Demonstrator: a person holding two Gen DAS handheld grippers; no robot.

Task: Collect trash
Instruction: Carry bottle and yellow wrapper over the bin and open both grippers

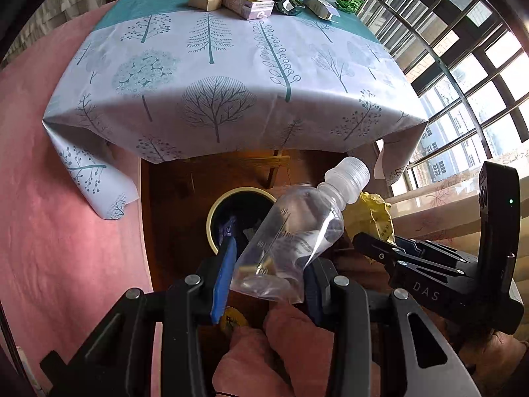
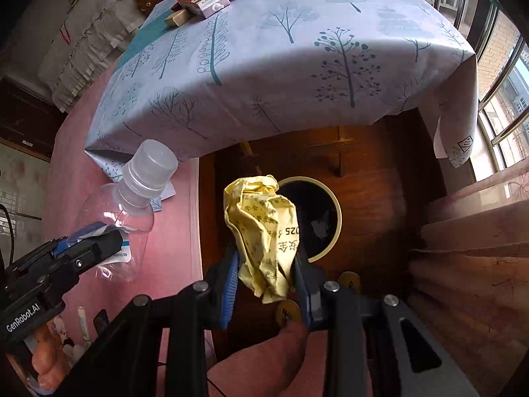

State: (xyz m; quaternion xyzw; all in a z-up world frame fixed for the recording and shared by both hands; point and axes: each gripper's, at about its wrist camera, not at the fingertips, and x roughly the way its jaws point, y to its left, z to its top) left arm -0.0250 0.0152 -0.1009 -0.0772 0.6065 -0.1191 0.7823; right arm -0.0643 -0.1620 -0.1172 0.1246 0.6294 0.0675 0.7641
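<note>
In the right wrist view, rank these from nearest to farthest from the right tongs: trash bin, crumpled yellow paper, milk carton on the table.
1. Crumpled yellow paper: clamped in the right tongs.
2. Trash bin: on the floor just ahead, under the table edge.
3. Milk carton: on the tablecloth's far left end.

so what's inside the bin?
The bin has a dark interior with a pale scrap and a bluish piece. The bottle and yellow paper hide the rest.

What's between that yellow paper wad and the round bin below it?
Nothing visible. In the right wrist view the crumpled yellow paper, held by the right gripper, hangs before the trash bin with only dark wooden floor around.
</note>
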